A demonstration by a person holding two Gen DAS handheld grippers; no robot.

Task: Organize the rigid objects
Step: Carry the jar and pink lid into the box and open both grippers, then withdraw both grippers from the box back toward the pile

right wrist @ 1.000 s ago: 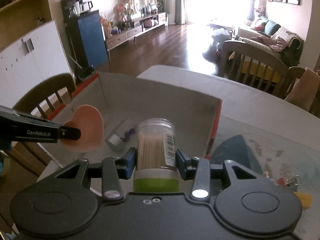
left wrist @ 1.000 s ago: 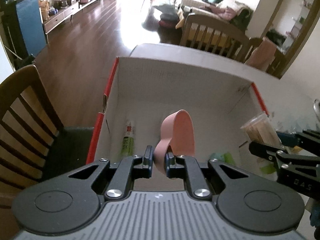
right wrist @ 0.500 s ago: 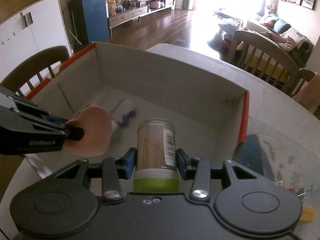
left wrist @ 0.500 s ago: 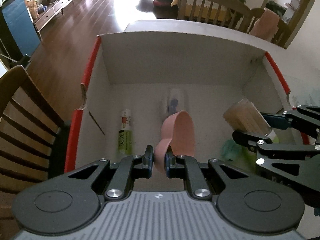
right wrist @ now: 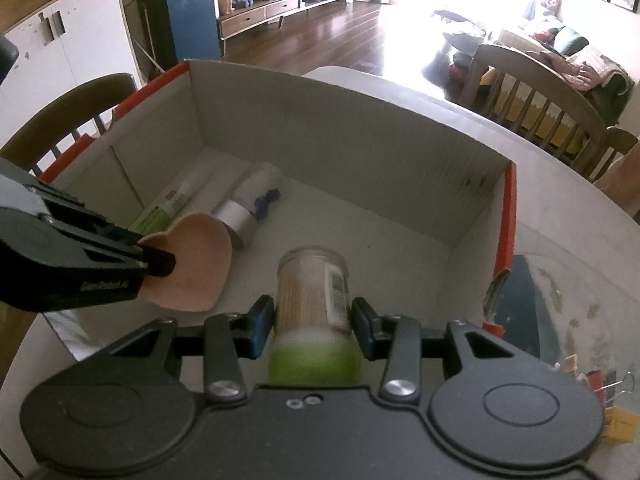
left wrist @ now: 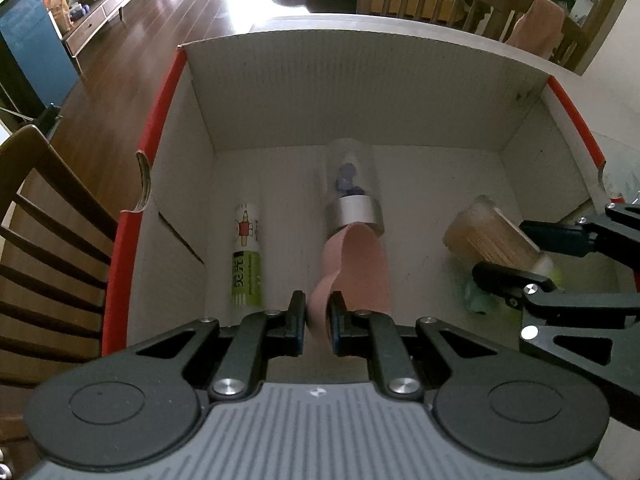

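My left gripper [left wrist: 318, 314] is shut on the rim of a pink heart-shaped dish [left wrist: 360, 268], held low inside a white cardboard box with red edges [left wrist: 156, 120]. In the right wrist view that pink dish [right wrist: 196, 264] hangs at the left, clamped by the left gripper [right wrist: 158, 258]. My right gripper [right wrist: 314, 322] is shut on a clear toothpick jar with a green lid [right wrist: 312, 300], also down inside the box [right wrist: 360, 136]. The left wrist view shows that jar [left wrist: 492, 236] at the right, between the right gripper's fingers [left wrist: 504, 278].
On the box floor lie a white and green glue stick [left wrist: 247, 256] and a clear tube with a silver cap [left wrist: 352, 196]. A wooden chair [left wrist: 44, 240] stands left of the box. Binder clips [right wrist: 600, 380] and a dark blue shape [right wrist: 524, 308] lie on the table to the right.
Both grippers have sunk from above the box rim down into the box, each keeping its grip. The box floor and the things on it have come closer.
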